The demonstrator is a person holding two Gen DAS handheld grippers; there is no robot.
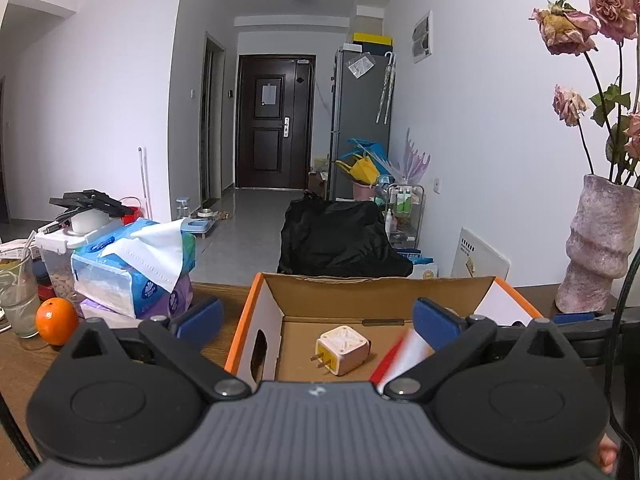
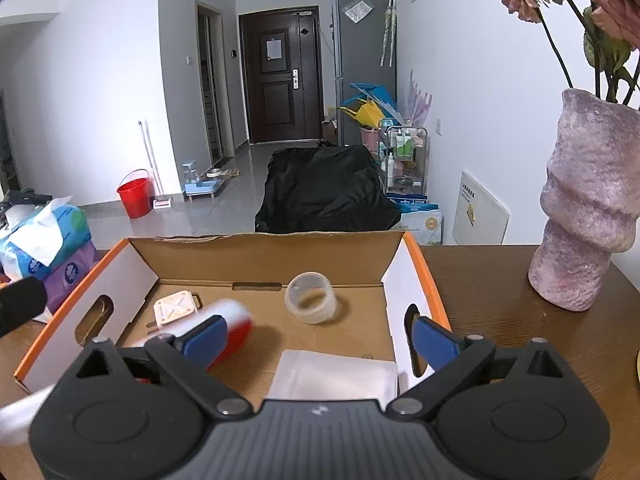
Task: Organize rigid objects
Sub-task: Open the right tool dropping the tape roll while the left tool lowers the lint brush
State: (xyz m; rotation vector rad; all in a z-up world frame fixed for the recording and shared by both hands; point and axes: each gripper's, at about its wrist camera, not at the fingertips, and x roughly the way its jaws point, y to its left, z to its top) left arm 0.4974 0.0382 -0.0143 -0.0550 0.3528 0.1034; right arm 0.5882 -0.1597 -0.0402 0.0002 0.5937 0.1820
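Both grippers hang over the cardboard box (image 2: 416, 264) with jaws spread wide and nothing between the pads. The left gripper (image 1: 318, 314) sits above the near-left part of the box, the right gripper (image 2: 320, 336) above the near-right.

The red-and-white object (image 2: 236, 320) is a blur just beside the right gripper's left blue pad, low over the box floor. It looks to be dropping or rolling loose. What it is, I cannot tell.

The risks from here: that blurred piece could tumble into the white charger plug (image 1: 342, 350), which lies on its side with 2 prongs sticking out, and knock it across the floor. It could also roll on toward the clear tape roll (image 2: 312, 298) standing near the back wall. If either gripper dips now, a wide-open finger could catch the orange-edged rim or a side wall with its handle cut-out and shove the whole box along the wooden table (image 2: 500, 320). The pink vase (image 2: 588, 216) stands well apart to the right, though a broad swing that way could tip it.

Inside the box I count 4 things: plug at left, blurred piece next to it, tape roll toward the back, and a flat clear packet (image 2: 332, 376) at the near edge.
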